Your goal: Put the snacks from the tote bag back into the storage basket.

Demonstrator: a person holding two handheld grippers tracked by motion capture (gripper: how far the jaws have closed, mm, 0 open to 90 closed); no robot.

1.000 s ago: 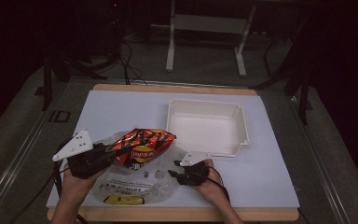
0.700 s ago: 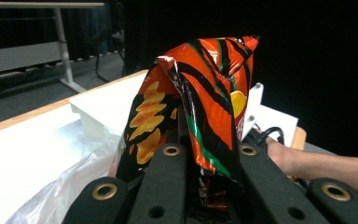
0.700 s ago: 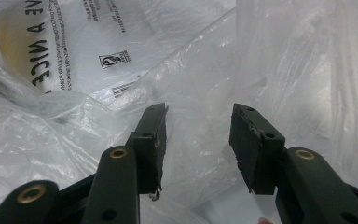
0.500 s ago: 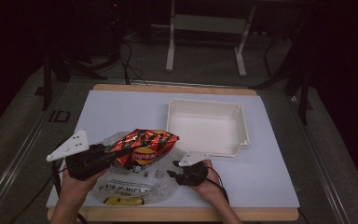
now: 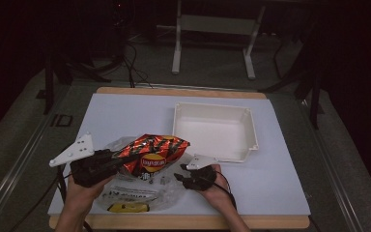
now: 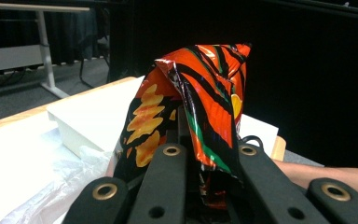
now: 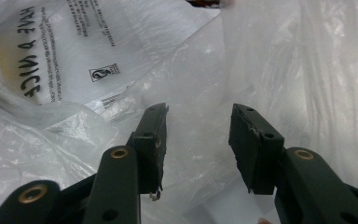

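A red and orange chip bag [image 5: 155, 152] hangs just above a clear plastic bag [image 5: 135, 193] at the table's front left. My left gripper [image 5: 118, 162] is shut on the chip bag's left end; in the left gripper view the foil of the chip bag [image 6: 200, 102] rises from between the closed jaws. My right gripper [image 5: 181, 173] rests at the plastic bag's right edge, pointing left. In the right gripper view my right gripper [image 7: 196, 140] stands open, with the crinkled film of the plastic bag [image 7: 74, 70] in front of it and nothing pinched.
A white rectangular tray [image 5: 216, 113] sits behind and to the right of the bags. The white tabletop [image 5: 125, 111] has bare room at the back left and along the right. A person's forearms enter from the bottom edge. A table frame stands on the floor beyond.
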